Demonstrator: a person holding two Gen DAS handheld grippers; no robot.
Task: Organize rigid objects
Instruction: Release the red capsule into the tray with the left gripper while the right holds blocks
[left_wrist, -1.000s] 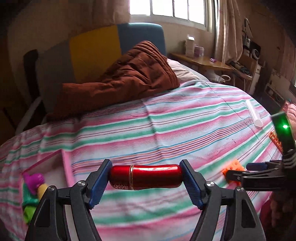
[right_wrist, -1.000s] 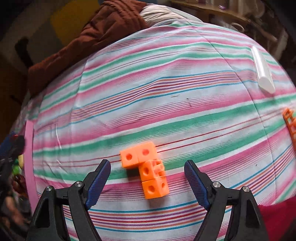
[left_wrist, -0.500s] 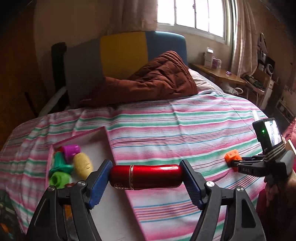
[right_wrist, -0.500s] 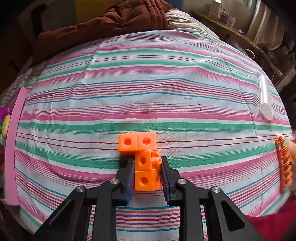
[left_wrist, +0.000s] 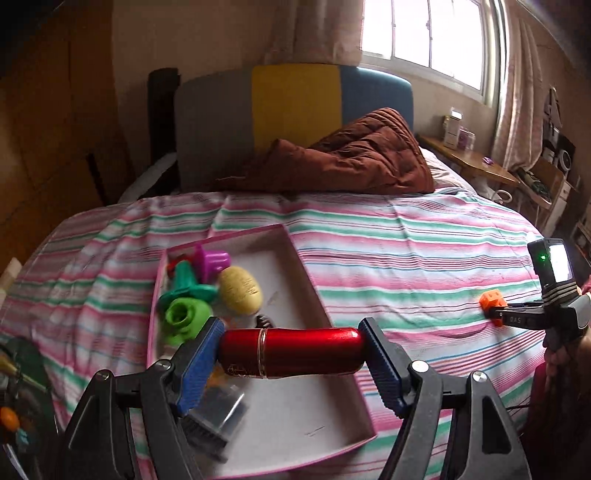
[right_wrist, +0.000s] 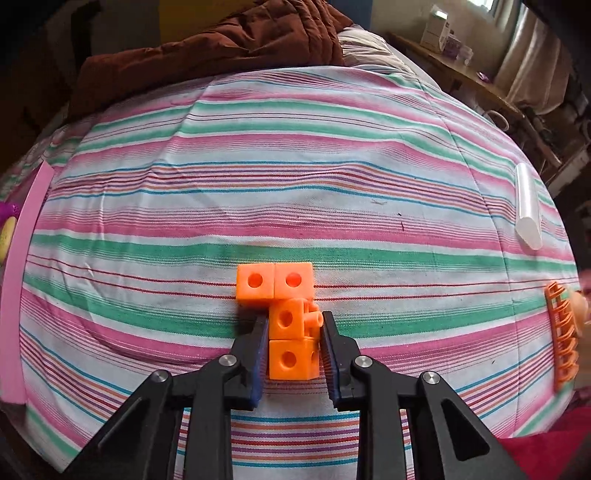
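Observation:
My left gripper (left_wrist: 291, 354) is shut on a red metal cylinder (left_wrist: 291, 352), held crosswise by its ends above the pink-rimmed tray (left_wrist: 314, 284) on the striped bed. The tray holds a yellow egg shape (left_wrist: 240, 290), green pieces (left_wrist: 184, 314), a purple piece (left_wrist: 212, 262) and a dark brush (left_wrist: 214, 421). My right gripper (right_wrist: 293, 328) is shut on an orange linked-cube piece (right_wrist: 290, 321) that rests on the bedsheet; this gripper also shows in the left wrist view (left_wrist: 517, 319) at the far right.
A white tube (right_wrist: 528, 206) lies on the bed at the right. An orange lattice piece (right_wrist: 563, 336) lies at the right edge. A brown quilt (left_wrist: 351, 162) is bunched at the headboard. The tray's pink rim (right_wrist: 22, 266) shows at the left.
My left gripper carried the red cylinder leftward until it is over the tray. My right gripper closed around the orange cube piece and stays there.

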